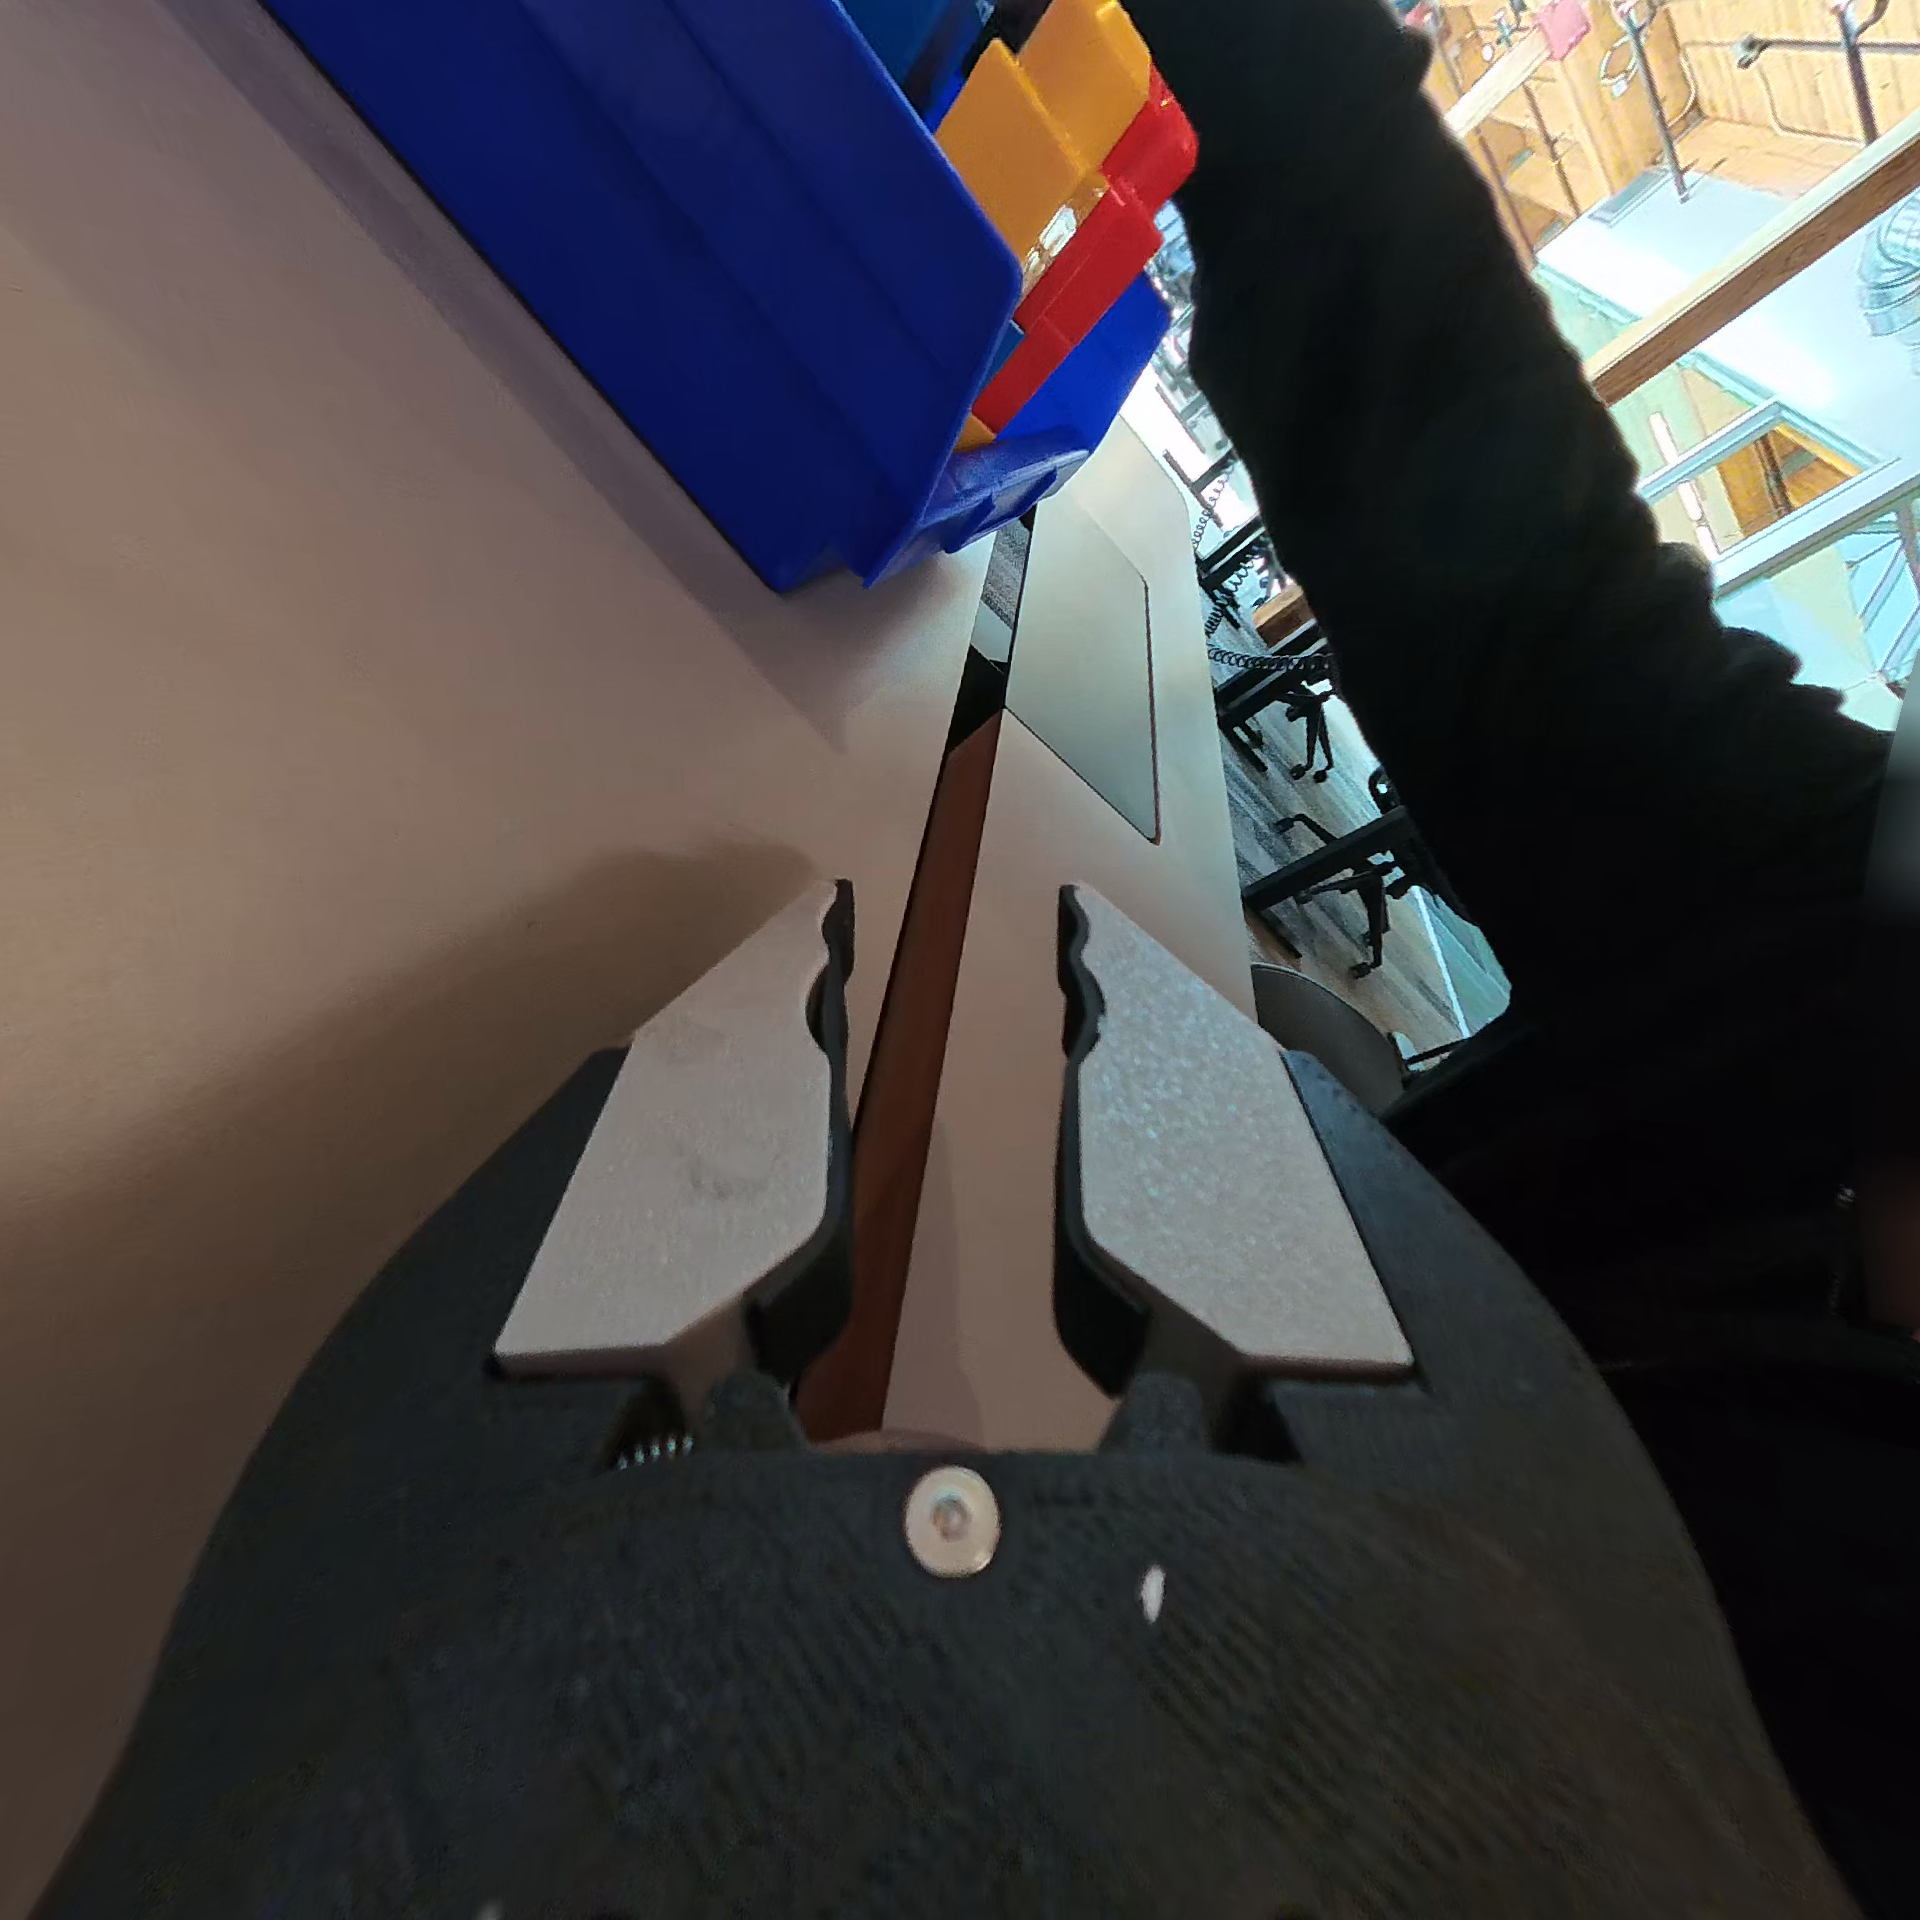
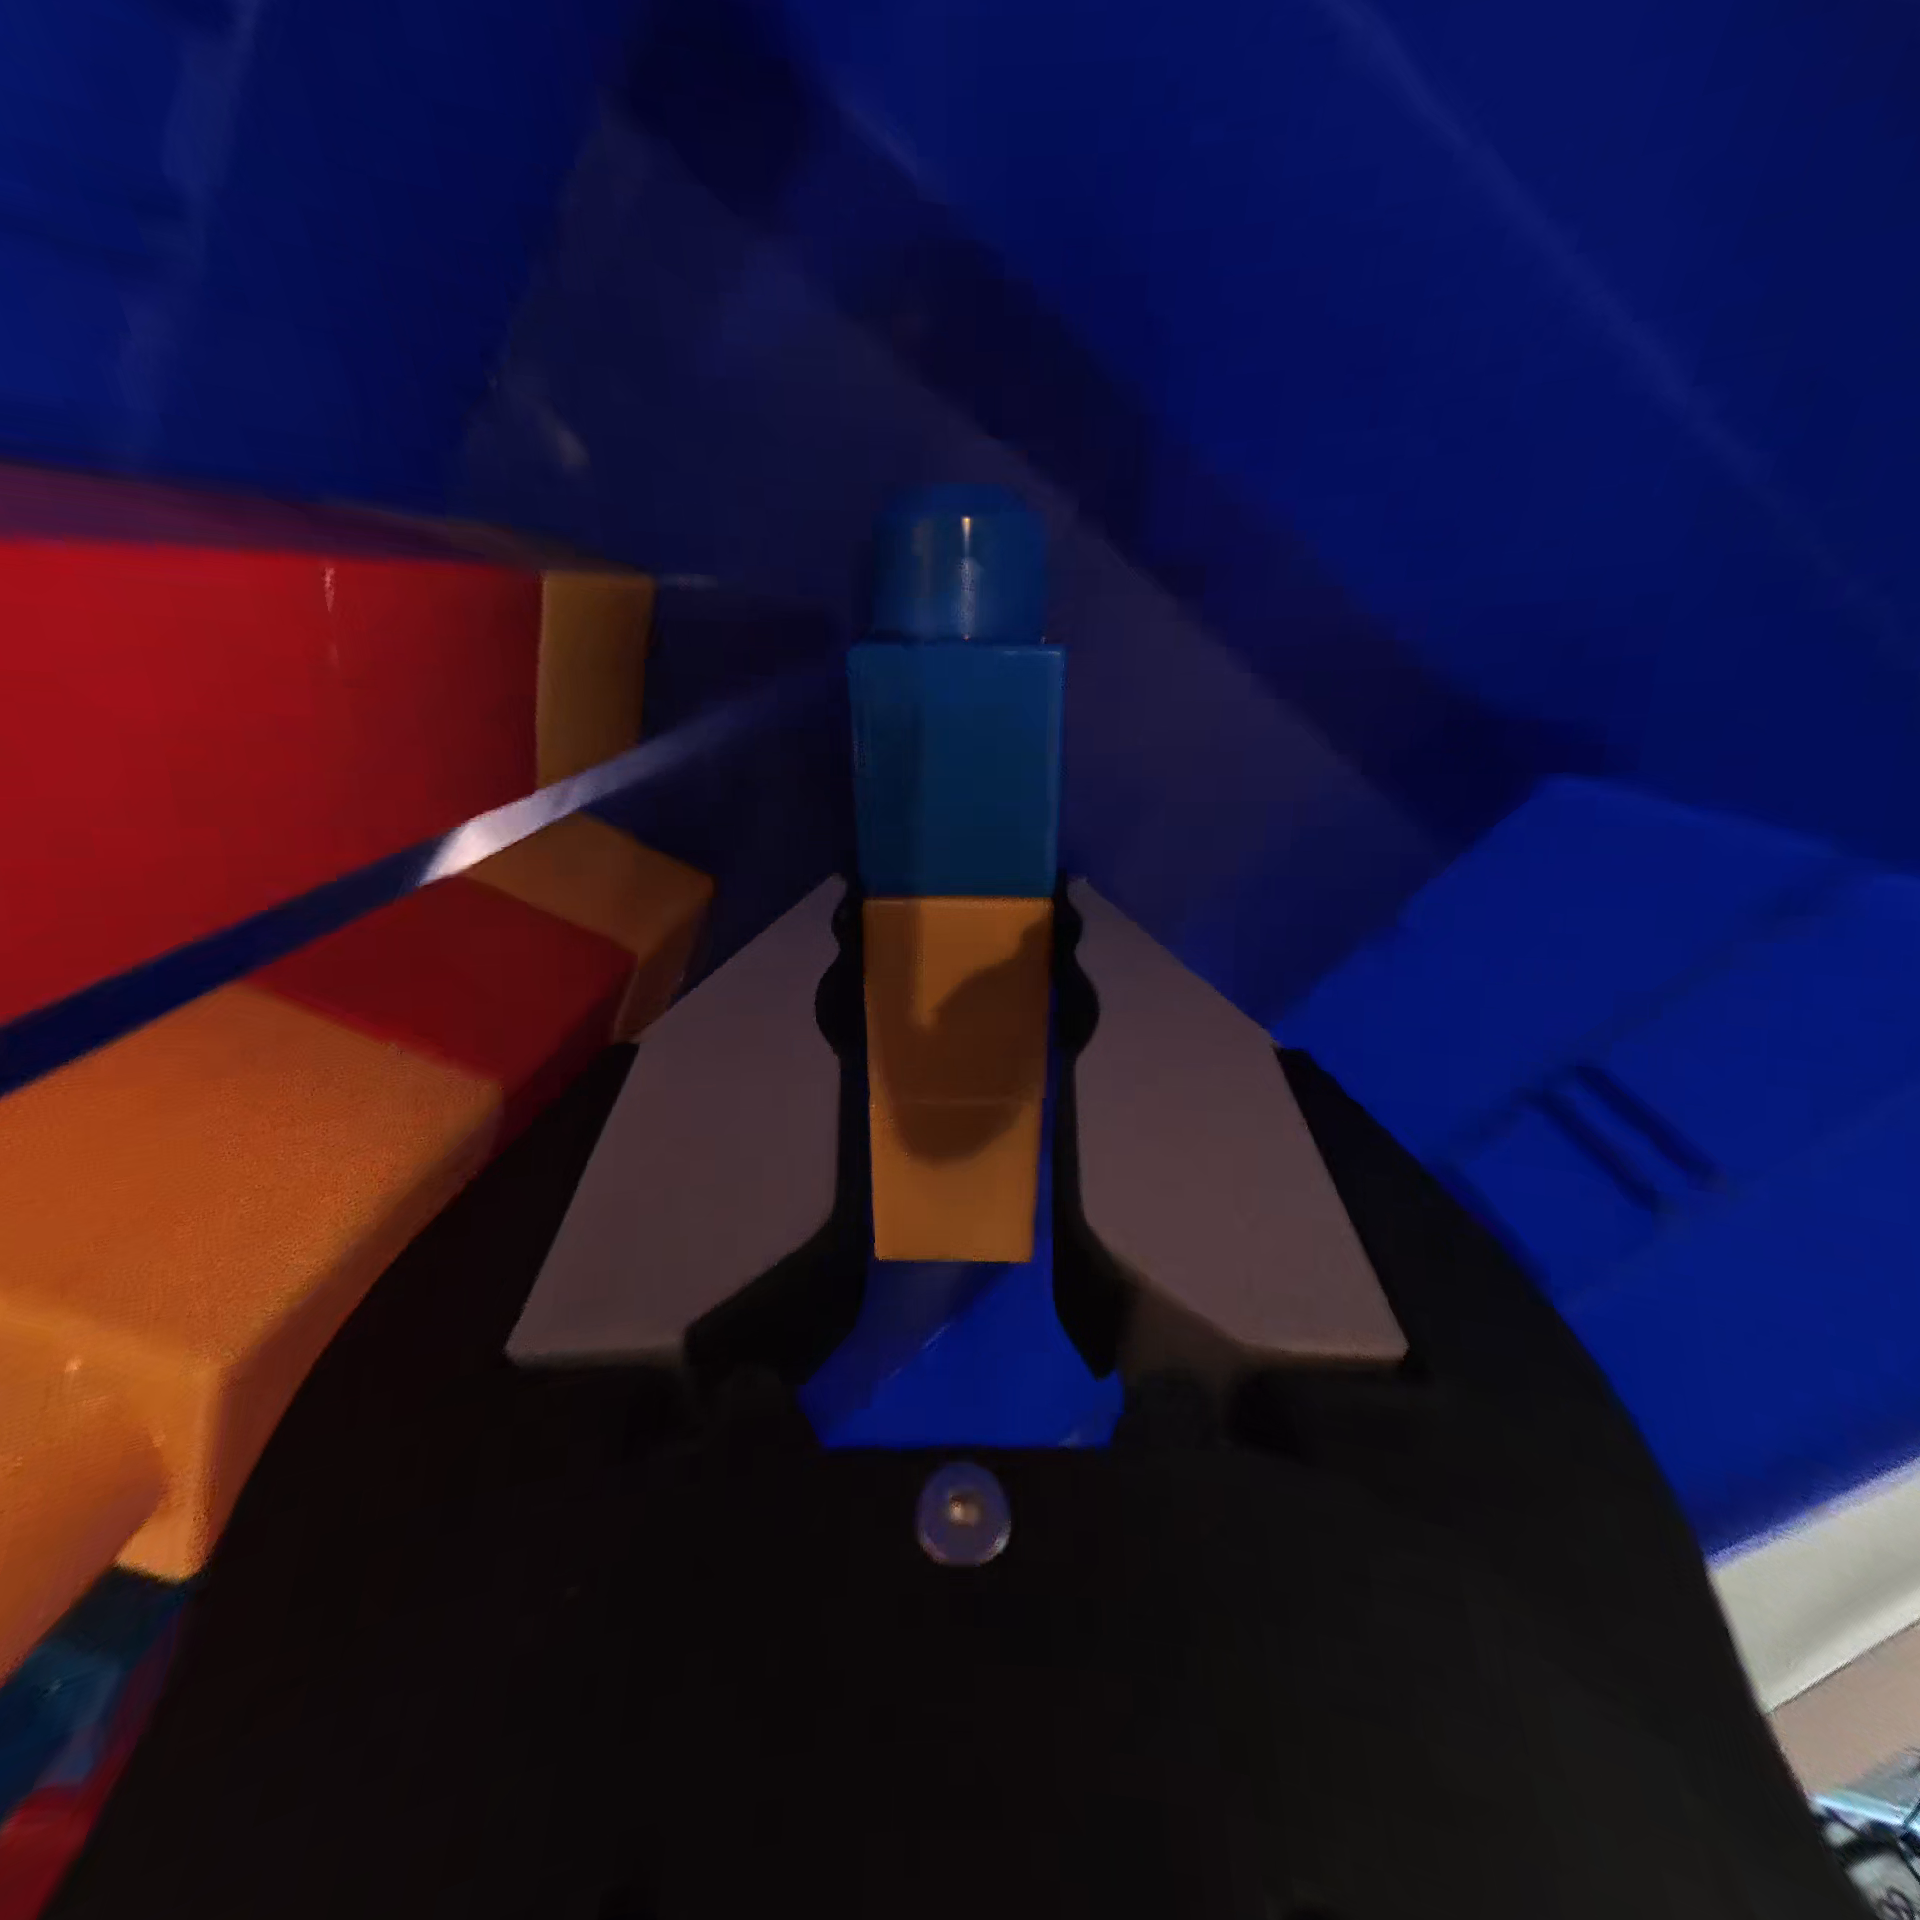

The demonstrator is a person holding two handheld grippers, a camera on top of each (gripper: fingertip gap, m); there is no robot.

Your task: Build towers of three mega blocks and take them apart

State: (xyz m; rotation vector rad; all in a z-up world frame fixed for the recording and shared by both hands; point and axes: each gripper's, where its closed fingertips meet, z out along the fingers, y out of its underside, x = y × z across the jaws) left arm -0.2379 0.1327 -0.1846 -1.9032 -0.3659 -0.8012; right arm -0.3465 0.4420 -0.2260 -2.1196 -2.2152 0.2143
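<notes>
Lengthwise, right gripper clamps orange-blue stack, stud forward; left gripper released

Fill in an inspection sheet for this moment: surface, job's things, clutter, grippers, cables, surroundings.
Surface: pale table, bare near the left gripper; a dark seam runs along it.
Job's things: blue bin on the table, with yellow and red blocks showing at its far end; in the right wrist view, more red and orange blocks lie inside the bin.
Clutter: nothing seen.
Grippers: left gripper open, empty, low over the table; right gripper shut on an orange block with a blue block stacked on it, inside the bin.
Cables: coiled cords beyond the table.
Surroundings: a person's dark sleeve, office chairs, windows.
</notes>
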